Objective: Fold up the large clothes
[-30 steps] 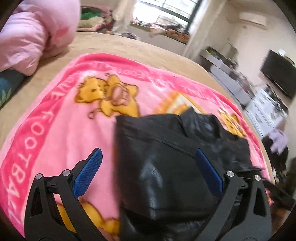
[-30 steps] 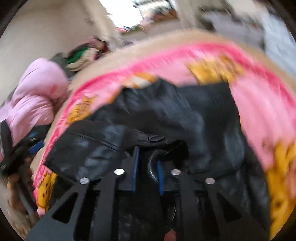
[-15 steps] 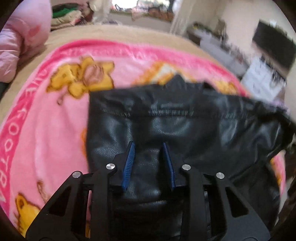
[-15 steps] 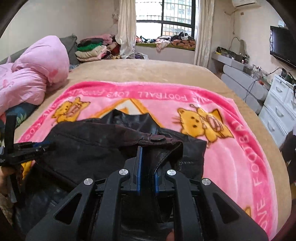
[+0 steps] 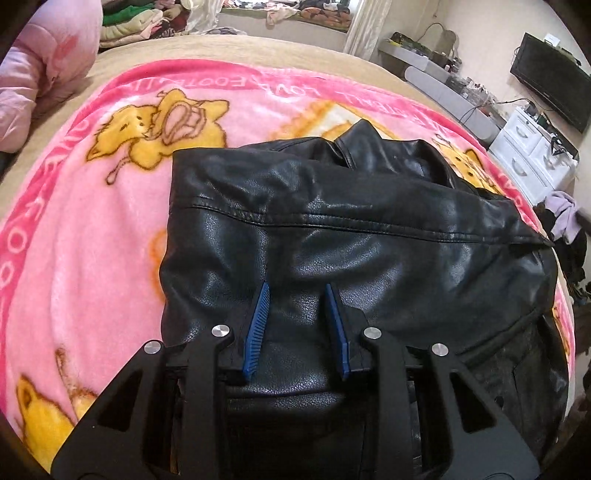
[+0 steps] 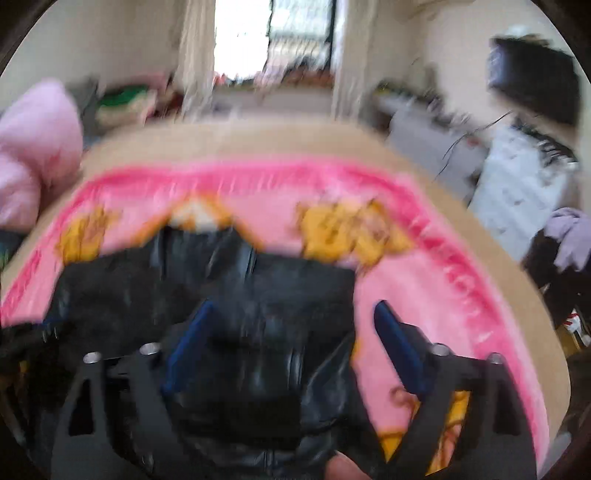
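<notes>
A black leather jacket (image 5: pixel 332 206) lies folded on a pink cartoon blanket (image 5: pixel 92 221). My left gripper (image 5: pixel 296 288) points down at its near part, and its blue pads pinch a thick bulge of the leather. The right wrist view is blurred by motion. There my right gripper (image 6: pixel 293 306) hovers over the jacket (image 6: pixel 221 280) with its jaws opening wide. The leather lies under and between them, and the pads do not press on it. A fingertip (image 6: pixel 340 465) shows at the bottom edge.
The blanket covers a tan bed (image 5: pixel 221 48). A pink puffy coat (image 5: pixel 44 55) lies at the far left, stacked clothes (image 5: pixel 129 22) behind it. A white dresser (image 5: pixel 532 147) and a dark screen (image 5: pixel 554 81) stand to the right of the bed.
My left gripper came down from wide open and closed on the jacket's near part. My right gripper let go of the jacket edge it pinched, opened wide and rose a little.
</notes>
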